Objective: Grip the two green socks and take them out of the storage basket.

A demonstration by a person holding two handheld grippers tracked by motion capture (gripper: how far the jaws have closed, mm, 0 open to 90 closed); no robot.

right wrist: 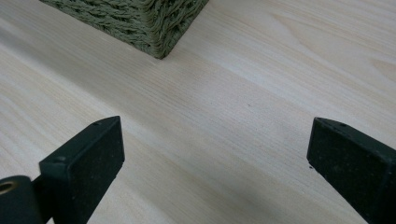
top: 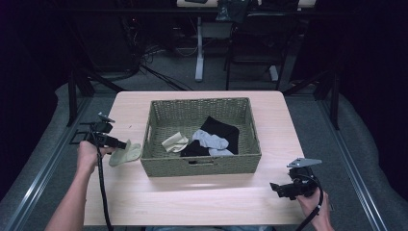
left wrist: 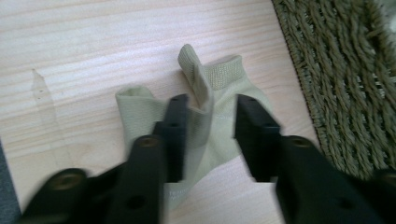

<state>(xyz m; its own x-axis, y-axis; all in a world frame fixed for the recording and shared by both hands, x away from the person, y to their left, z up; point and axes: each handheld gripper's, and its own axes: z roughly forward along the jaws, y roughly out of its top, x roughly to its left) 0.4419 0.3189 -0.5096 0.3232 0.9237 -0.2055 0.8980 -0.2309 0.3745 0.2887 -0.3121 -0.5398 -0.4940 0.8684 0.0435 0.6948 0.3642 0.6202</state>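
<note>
Beige sock (left wrist: 205,116) lay on the table just left of the wicker basket (top: 202,166), the left gripper (left wrist: 210,121) part-open astride it, unpinched. Next, likely: withdrawing. Right gripper (right wrist: 215,154) gaped wide, empty, near the basket's corner.

So there's a light wooden table (top: 192,197) with a woven basket (top: 202,166) sitting in the middle. Inside it are a beige sock (top: 174,142), a grey sock (top: 210,140) and some black socks (top: 223,130), all bunched toward the front. Another beige sock (top: 126,154) lies on the table just beside the basket's left wall, and the left gripper (top: 122,144) is right down on it, jaws pointing at the basket. The right gripper (top: 275,187) sits well apart near the front right corner, over bare wood.
</note>
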